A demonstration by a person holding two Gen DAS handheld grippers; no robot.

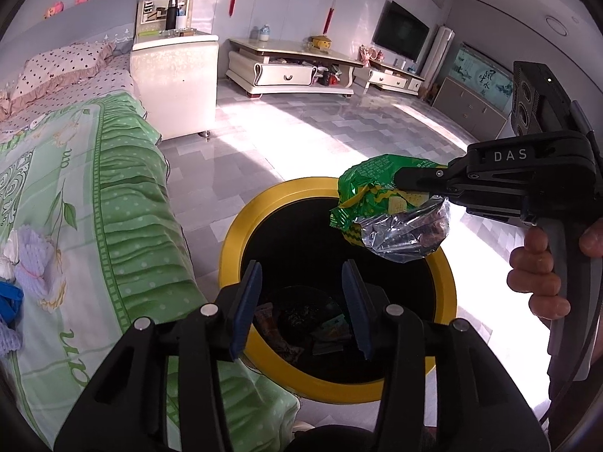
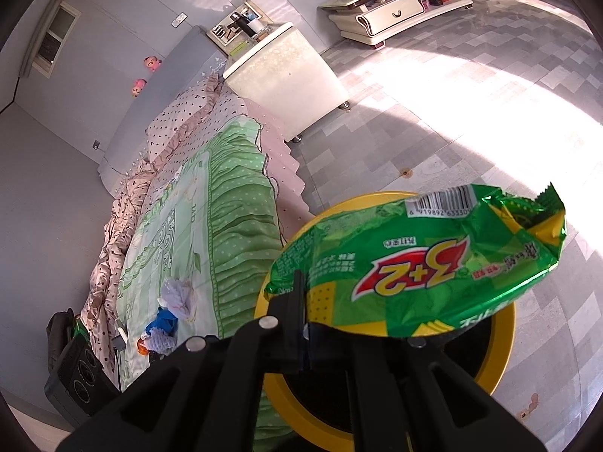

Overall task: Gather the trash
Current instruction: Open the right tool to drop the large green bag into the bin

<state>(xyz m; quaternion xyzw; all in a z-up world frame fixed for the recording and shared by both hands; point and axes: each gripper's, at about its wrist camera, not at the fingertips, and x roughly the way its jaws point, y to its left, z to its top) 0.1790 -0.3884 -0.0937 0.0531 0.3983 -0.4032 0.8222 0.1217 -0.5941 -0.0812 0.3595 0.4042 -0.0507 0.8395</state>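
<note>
A round bin with a yellow rim (image 1: 233,233) (image 2: 505,324) and a dark inside stands on the floor beside the bed. Several wrappers (image 1: 324,331) lie at its bottom. My left gripper (image 1: 303,267) hangs open over the bin's mouth, with nothing between its blue-padded fingers. My right gripper (image 1: 399,175) (image 2: 303,293) is shut on a crumpled green snack wrapper (image 1: 373,173) (image 2: 414,271) with a silver lining. It holds the wrapper above the bin's far right rim. In the right wrist view the wrapper hides one finger.
A bed with a green flowered cover (image 1: 113,188) (image 2: 226,226) borders the bin on the left, with knitted toys (image 1: 34,260) on it. A white bedside cabinet (image 1: 173,79) and a low TV stand (image 1: 290,64) stand further back. A hand (image 1: 539,267) grips the right handle.
</note>
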